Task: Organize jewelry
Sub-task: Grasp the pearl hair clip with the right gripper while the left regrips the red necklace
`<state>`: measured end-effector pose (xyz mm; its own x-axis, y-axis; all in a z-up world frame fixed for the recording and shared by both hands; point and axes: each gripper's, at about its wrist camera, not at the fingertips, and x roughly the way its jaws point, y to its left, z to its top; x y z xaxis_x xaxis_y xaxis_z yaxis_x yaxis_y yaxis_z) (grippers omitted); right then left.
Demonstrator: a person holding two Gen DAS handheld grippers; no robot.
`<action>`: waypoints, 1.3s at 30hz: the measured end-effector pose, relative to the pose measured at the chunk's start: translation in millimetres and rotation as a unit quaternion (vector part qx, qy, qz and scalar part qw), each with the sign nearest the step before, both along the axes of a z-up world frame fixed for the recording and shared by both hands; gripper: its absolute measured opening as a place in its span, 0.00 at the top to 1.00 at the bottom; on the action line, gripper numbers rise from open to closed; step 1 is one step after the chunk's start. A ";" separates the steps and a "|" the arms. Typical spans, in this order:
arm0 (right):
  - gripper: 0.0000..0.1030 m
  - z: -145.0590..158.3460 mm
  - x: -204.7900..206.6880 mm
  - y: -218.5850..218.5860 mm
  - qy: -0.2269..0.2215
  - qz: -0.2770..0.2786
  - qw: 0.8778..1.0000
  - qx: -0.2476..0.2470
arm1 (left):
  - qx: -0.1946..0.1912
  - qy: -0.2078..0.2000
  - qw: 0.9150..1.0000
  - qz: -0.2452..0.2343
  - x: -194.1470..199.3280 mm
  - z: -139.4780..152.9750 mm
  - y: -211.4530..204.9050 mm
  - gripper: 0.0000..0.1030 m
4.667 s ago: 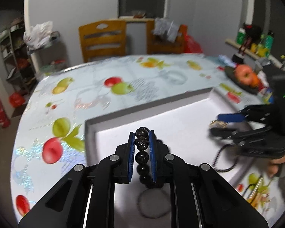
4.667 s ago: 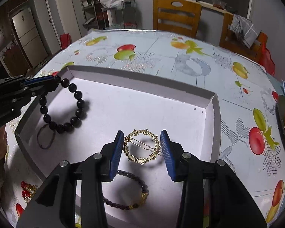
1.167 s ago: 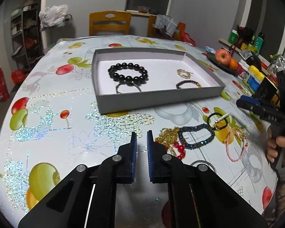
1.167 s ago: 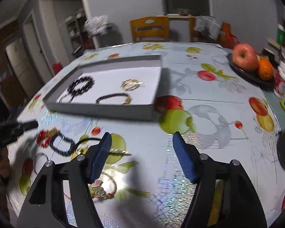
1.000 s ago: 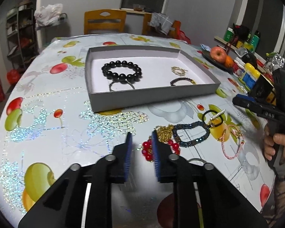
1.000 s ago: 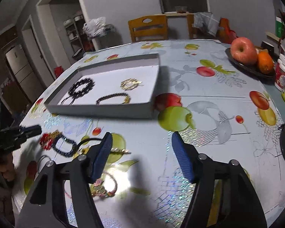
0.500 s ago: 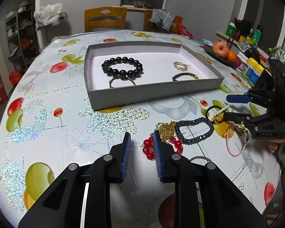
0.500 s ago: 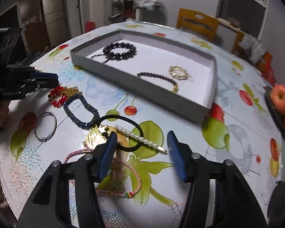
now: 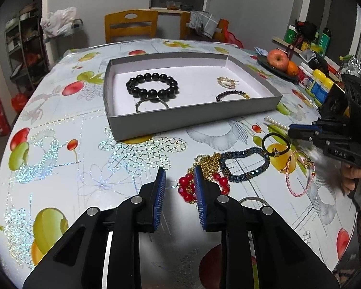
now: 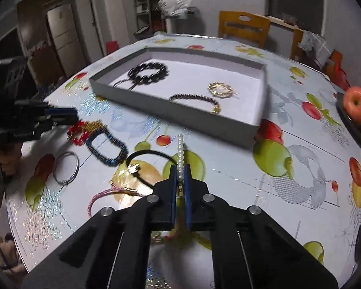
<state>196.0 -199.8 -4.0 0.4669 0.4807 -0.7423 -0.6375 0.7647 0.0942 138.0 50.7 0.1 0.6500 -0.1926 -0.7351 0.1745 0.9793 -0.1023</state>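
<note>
A grey tray (image 9: 192,118) (image 10: 175,114) holds a black bead bracelet (image 9: 152,86), a gold hair clip (image 9: 226,82), a dark bead bracelet (image 9: 231,95) and a thin ring. Loose jewelry lies in front of it: a red bead bracelet (image 9: 187,187), a gold chain (image 9: 205,162), a blue bead bracelet (image 9: 245,166), a black hair tie (image 9: 275,143) and a pink bracelet (image 9: 300,175). My left gripper (image 9: 179,175) is open just left of the red bracelet. My right gripper (image 10: 179,171) is shut on a pearl hair clip (image 10: 180,151).
A fruit plate with an apple (image 9: 278,57) and bottles (image 9: 320,84) stand at the table's right side. A silver bangle (image 10: 66,167) lies near the front edge. Wooden chairs (image 9: 131,25) stand behind the table.
My right gripper has closed on the pearl hair clip. My left gripper has opened a little wider and moved closer to the red bracelet.
</note>
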 end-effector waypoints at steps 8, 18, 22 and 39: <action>0.95 -7.0 13.3 -14.9 0.023 -0.051 0.998 -0.016 | 0.013 0.006 1.000 -0.013 1.4 -2.1 -7.4 0.61; 0.81 -10.9 19.2 -6.2 0.025 -0.044 0.998 -0.025 | 0.025 0.018 0.999 -0.038 3.5 -6.5 -15.8 0.61; 0.80 -11.2 23.5 -1.9 0.021 -0.041 0.999 -0.028 | 0.034 0.014 0.998 -0.051 1.2 -5.9 -23.0 0.74; 0.95 -3.1 16.4 -4.6 0.002 -0.038 0.999 -0.012 | -0.059 0.003 0.997 -0.049 -3.6 13.0 2.1 0.85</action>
<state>212.5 -204.4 -7.1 0.4991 0.4260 -0.7546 -0.5766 0.8133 0.0778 134.4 52.8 13.2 0.6197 -0.3401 -0.7073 0.2673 0.9388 -0.2173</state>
